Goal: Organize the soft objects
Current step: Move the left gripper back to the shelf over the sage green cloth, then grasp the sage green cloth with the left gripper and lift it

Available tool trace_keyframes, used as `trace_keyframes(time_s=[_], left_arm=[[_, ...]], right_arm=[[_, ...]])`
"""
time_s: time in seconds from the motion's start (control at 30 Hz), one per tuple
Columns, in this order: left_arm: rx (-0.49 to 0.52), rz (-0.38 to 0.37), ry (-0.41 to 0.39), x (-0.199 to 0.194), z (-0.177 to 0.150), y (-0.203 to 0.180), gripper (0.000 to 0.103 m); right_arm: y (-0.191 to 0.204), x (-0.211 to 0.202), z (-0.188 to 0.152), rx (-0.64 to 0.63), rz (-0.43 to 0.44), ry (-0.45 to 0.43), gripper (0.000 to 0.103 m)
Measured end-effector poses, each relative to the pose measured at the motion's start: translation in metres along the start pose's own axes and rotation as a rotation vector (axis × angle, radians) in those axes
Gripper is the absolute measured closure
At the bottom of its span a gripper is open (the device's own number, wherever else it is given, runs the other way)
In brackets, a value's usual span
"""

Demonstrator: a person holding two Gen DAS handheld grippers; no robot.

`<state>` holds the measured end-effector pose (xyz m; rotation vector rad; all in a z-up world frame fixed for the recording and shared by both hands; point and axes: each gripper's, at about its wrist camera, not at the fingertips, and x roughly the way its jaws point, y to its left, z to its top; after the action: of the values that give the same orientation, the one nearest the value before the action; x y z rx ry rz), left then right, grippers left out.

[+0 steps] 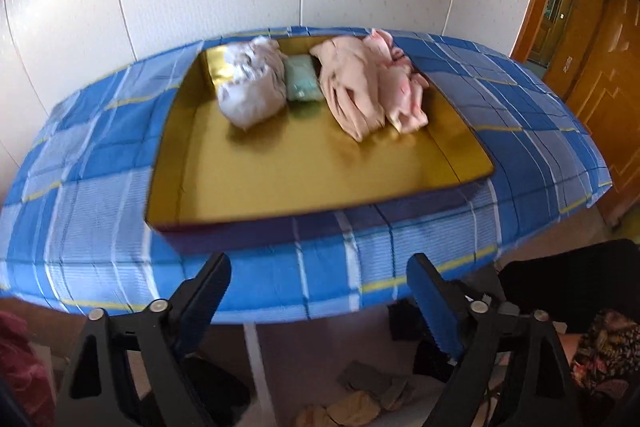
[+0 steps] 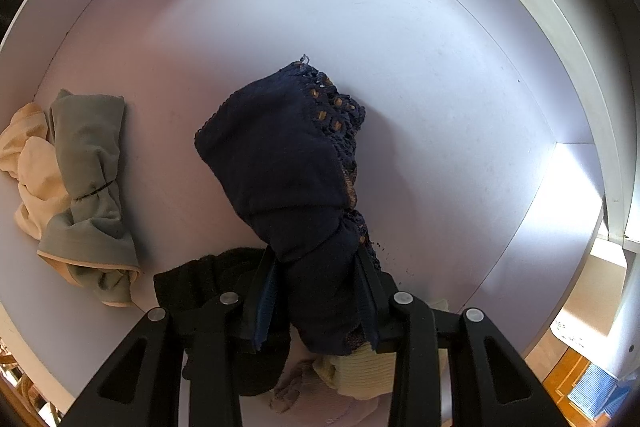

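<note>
Navy knit garment [image 2: 288, 167], lace-edged, bunched: pinched at its gathered waist between the fingers of the right claw [image 2: 316, 291], which points straight down into a pale tub [image 2: 400, 27]. Judged light, limp and compressible; it droops from the pinch and should not slip, though the open lace could snag on a finger edge. Best hold: the thick gathered middle, as now.

Underneath the claw, in the same tub: black fabric [image 2: 208, 279], a cream ribbed piece [image 2: 360, 375], a pinkish piece [image 2: 304, 395], partly hidden. Farther left, lying apart: grey-green cloth [image 2: 88, 183] tied round its middle, resting against a cream cloth [image 2: 24, 163]. All judged soft and floppy; take each at its bundled centre.

Left claw [image 1: 320, 291]: spread wide, nothing between its fingers, poised off the near edge of the desk [image 1: 100, 187], which wears a blue plaid cover.

Gold-lined tray [image 1: 280, 195] on the desk, near half bare. Along its far side, left to right: white bundle [image 1: 252, 83], touching a small green packet [image 1: 302, 83], then a peach bundle [image 1: 352, 87] pressed against a pink one [image 1: 400, 87]. Room remains for the navy piece in front of this row.
</note>
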<state>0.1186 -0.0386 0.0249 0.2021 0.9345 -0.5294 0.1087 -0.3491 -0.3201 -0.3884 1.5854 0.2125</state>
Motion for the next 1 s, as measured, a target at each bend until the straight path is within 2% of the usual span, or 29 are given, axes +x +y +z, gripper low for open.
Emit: trace_keyframes(time_s=[0.1,0.27,0.43,0.57,0.7,0.87,1.0], left_arm=[[-0.046,-0.042,0.054,0.016,-0.021,-0.007,0.011],[-0.143,-0.069,0.215,0.061,-0.06,-0.019,0.011],[-0.232,-0.026,0.405,0.121,-0.102,-0.022,0.011],[-0.357,-0.015,0.501,0.15,-0.129,-0.008,0.011],[-0.35,0.04,0.532,0.16,-0.141,-0.002,0.011],[-0.338,0.054,0.575,0.176,-0.152,-0.011,0.011],[-0.279,0.056,0.623,0.194,-0.162,-0.026,0.011]], right_arm=[[0.001,0.0,0.0,-0.002,-0.001,-0.001,0.067],[0.002,0.001,0.0,-0.002,0.001,-0.002,0.067],[0.001,0.002,-0.001,-0.004,0.001,-0.001,0.067],[-0.001,0.002,-0.001,-0.001,0.006,-0.003,0.067],[-0.002,0.003,-0.001,-0.004,0.003,-0.001,0.066],[-0.002,0.005,-0.001,-0.004,0.002,0.0,0.066],[-0.002,0.005,-0.001,-0.005,0.001,0.0,0.066]])
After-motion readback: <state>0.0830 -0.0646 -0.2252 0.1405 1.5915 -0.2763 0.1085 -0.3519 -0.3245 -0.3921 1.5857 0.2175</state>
